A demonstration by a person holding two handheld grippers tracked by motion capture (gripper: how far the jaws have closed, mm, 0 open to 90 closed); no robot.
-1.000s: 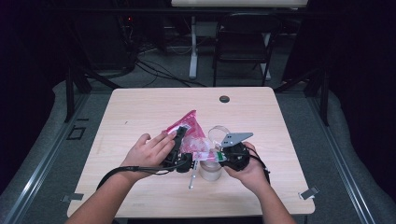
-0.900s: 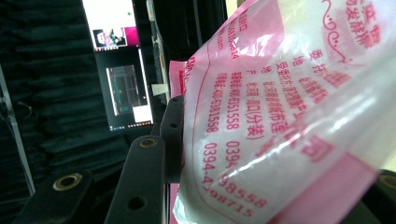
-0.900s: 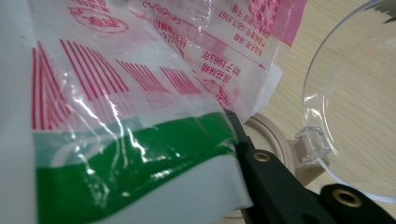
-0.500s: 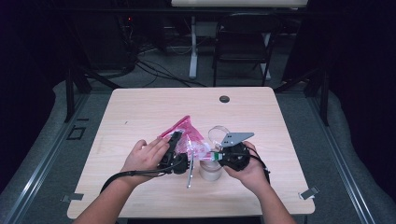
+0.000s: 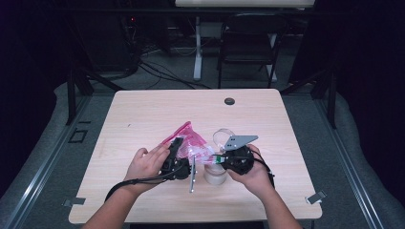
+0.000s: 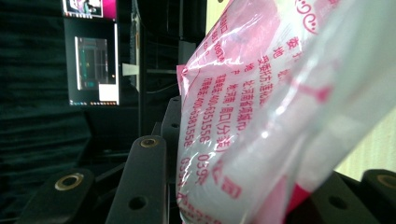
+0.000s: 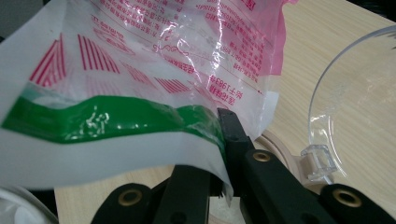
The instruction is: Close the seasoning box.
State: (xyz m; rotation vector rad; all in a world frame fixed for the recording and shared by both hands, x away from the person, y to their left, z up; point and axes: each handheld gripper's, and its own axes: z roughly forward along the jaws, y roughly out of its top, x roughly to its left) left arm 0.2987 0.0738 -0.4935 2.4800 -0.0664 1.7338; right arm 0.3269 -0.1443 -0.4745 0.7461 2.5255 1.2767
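A pink and clear printed plastic bag (image 5: 191, 140) hangs between both grippers above the table's middle. My left gripper (image 5: 177, 144) grips its left side; in the left gripper view the bag (image 6: 261, 107) sits between the two black jaws, pressed against both. My right gripper (image 5: 216, 159) is shut on the bag's lower right edge. In the right gripper view its fingertips (image 7: 228, 122) pinch the white edge under a green strip (image 7: 107, 119). Below the bag stands a small round jar (image 5: 214, 177).
A clear round lid (image 5: 223, 135) lies on the light wooden table (image 5: 143, 109) behind the right gripper, also the lid (image 7: 359, 93) in the right gripper view. A metal spoon (image 5: 192, 175) lies left of the jar. A black grommet (image 5: 229, 101) sits near the far edge.
Both hands and the bag have shifted slightly left and toward the table's near edge. The grip on the bag looks the same.
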